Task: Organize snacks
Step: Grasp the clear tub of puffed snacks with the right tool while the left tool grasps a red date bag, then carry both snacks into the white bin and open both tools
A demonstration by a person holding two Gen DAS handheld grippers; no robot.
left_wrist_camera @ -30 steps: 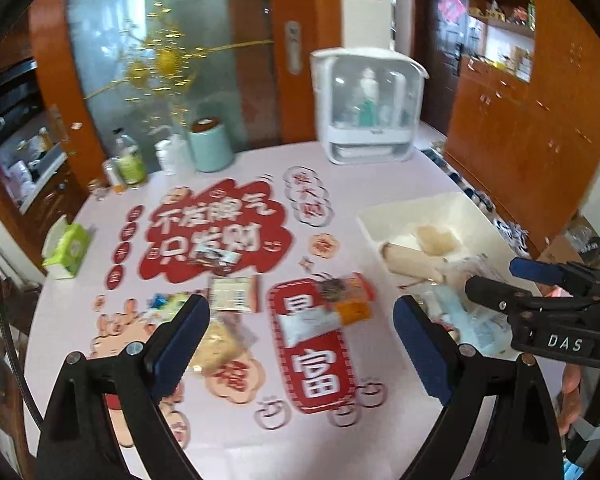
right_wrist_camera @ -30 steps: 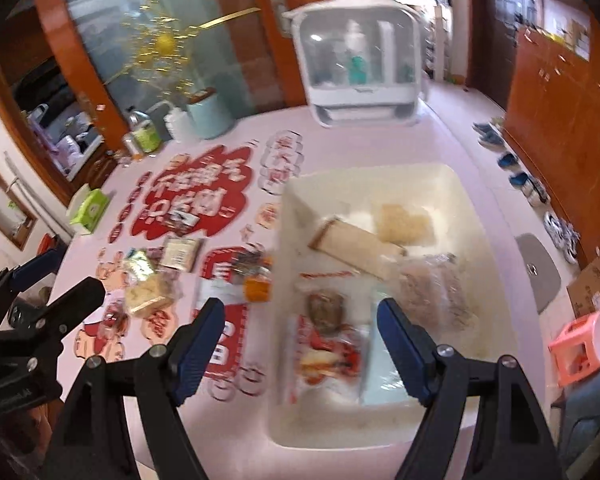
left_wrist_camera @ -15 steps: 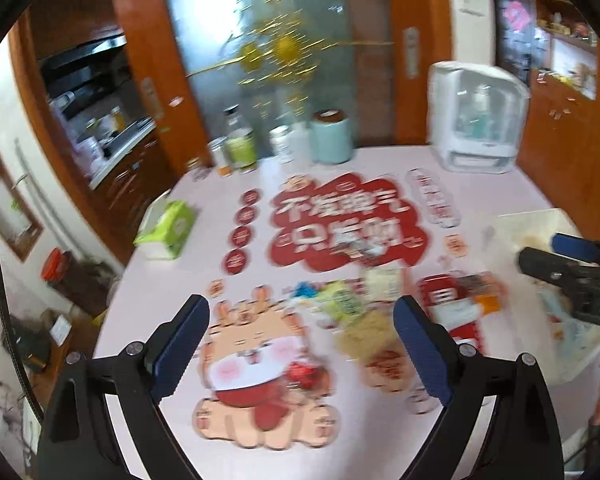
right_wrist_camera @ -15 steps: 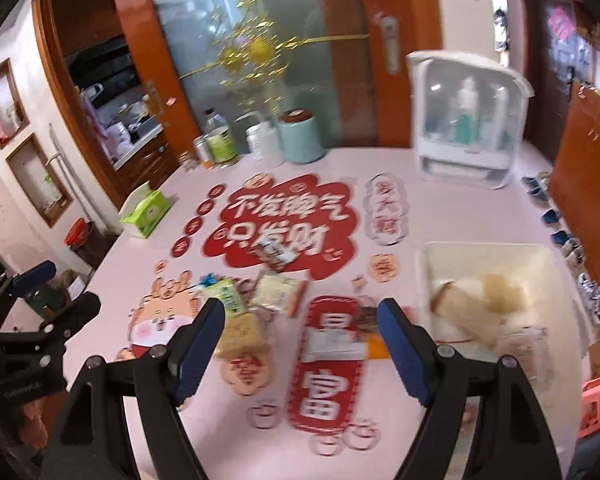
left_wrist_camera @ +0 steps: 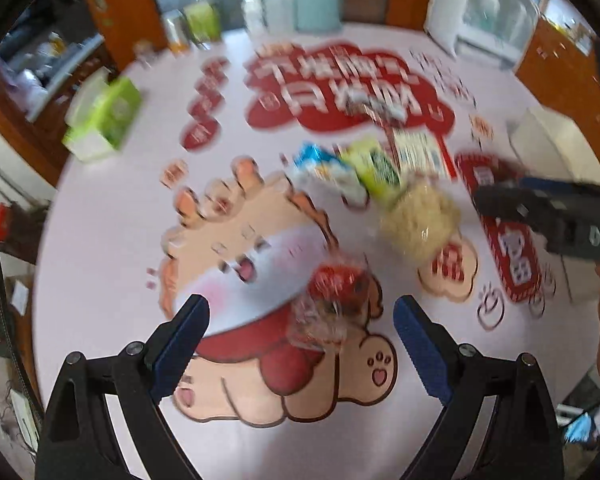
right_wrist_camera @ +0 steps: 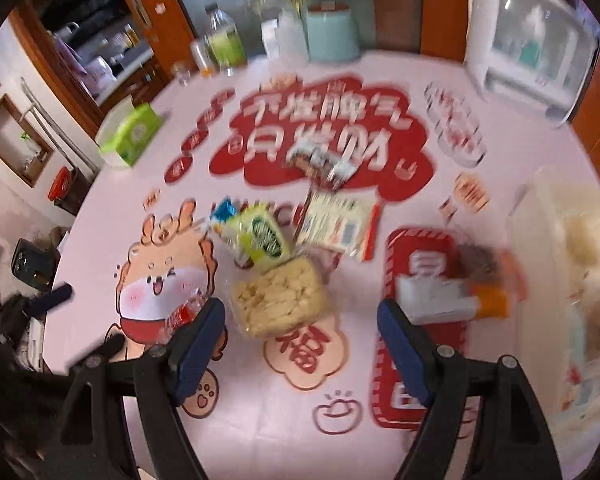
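Snacks, loose: a cluster still lies on the desk (right_wrist_camera: pixel 100 420) to the left of the bin. I count a clear bag of pale crackers (right_wrist_camera: pixel 278 300), a yellow-green packet (right_wrist_camera: pixel 260 236), a small blue-and-white packet (right_wrist_camera: pixel 225 209), a flat cream-and-red pack (right_wrist_camera: pixel 340 224), a dark wrapper (right_wrist_camera: pixel 320 164) on the red print, a white pouch with an orange piece (right_wrist_camera: pixel 452 300), and a red-and-clear wrapped piece (left_wrist_camera: pixel 332 300).
Snacks, sorted: white bin (right_wrist_camera: pixel 532 240) at the right edge of the right wrist view already holds some pale and brownish items; too blurred to count.
Progress, my read: partly done, with roughly seven pieces left outside the bin.
Left tongs (left_wrist_camera: pixel 300 344): wide open, holding nothing; the red-and-clear piece sits just ahead, between the two fingers' line but untouched.
Right tongs (right_wrist_camera: pixel 302 344): also well open and empty, poised above the cracker bag, no contact that I can see.
Likely next, a guess: each side picks its nearest piece and carries it across to the bin.
Caveat: both views are smeared, so packet labels are unreadable.
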